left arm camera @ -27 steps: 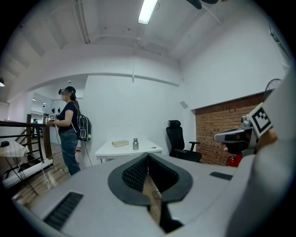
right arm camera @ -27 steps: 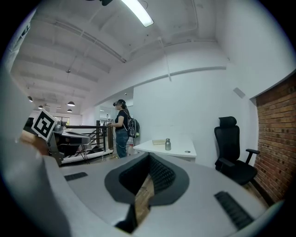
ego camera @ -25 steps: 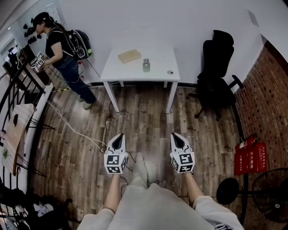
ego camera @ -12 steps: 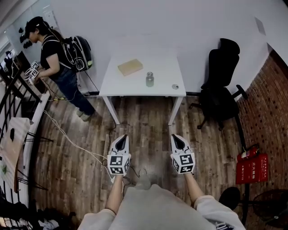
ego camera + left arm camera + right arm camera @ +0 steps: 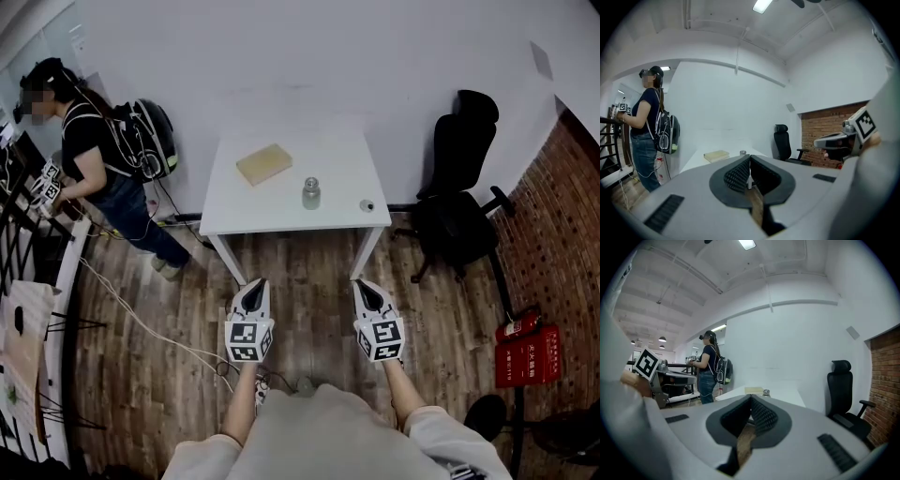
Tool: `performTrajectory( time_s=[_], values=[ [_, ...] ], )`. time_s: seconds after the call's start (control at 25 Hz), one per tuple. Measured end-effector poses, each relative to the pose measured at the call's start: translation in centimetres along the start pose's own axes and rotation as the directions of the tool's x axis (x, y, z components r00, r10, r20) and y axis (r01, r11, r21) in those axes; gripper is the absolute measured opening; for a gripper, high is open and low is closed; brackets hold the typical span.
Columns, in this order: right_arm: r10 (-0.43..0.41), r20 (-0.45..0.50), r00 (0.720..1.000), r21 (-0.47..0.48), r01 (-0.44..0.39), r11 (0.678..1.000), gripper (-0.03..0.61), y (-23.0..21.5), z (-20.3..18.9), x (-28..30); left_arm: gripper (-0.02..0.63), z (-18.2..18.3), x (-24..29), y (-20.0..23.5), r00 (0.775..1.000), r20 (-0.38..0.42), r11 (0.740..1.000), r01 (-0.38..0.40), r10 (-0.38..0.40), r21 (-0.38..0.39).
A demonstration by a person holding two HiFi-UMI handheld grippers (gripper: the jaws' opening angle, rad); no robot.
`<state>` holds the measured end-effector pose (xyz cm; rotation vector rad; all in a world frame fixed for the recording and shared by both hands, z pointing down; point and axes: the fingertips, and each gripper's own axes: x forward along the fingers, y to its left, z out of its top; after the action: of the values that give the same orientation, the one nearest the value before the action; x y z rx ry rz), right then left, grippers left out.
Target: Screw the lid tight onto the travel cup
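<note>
Left gripper (image 5: 252,285) and right gripper (image 5: 365,286) are both clenched on nothing, side by side over the floor and short of the table (image 5: 281,217); I read this as the approach step, no contact yet. Travel cup (image 5: 310,193) stands upright on the table dead ahead between the two, lid (image 5: 367,205) lies apart from it, straight ahead of the right gripper near the table's front corner; next: open jaws, left steadies cup, right fetches lid. Path looks clear: tan block (image 5: 263,163) beyond-left of cup, office chair (image 5: 459,197) off right, another person (image 5: 94,159) far left.

The grey travel cup (image 5: 310,194) stands upright on the table (image 5: 272,202), its lid (image 5: 367,205) lying apart.
</note>
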<state>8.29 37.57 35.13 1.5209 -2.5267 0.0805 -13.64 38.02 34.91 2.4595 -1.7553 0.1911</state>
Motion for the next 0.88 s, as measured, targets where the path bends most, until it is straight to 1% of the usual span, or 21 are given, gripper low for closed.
performTrajectory(
  time_s=[0.36, 0.6, 0.88],
  values=[
    [-0.036, -0.032, 0.999, 0.009, 0.036, 0.999, 0.0, -1.7, 0.1, 5.6, 0.008, 0.4, 5.9, 3.1, 0.999, -0.022, 0.999, 0.039, -0.039, -0.01],
    [-0.049, -0.053, 0.997, 0.014, 0.05, 0.999, 0.0, -3.0, -0.1, 7.1, 0.008, 0.9, 8.5, 3.3, 0.997, -0.031, 0.998, 0.066, -0.066, -0.003],
    [-0.036, -0.066, 0.997, 0.028, 0.038, 0.999, -0.001, -4.2, -1.0, 9.4, 0.008, 0.5, 11.0, 4.0, 0.997, -0.043, 0.998, 0.062, -0.062, -0.002]
  ],
)
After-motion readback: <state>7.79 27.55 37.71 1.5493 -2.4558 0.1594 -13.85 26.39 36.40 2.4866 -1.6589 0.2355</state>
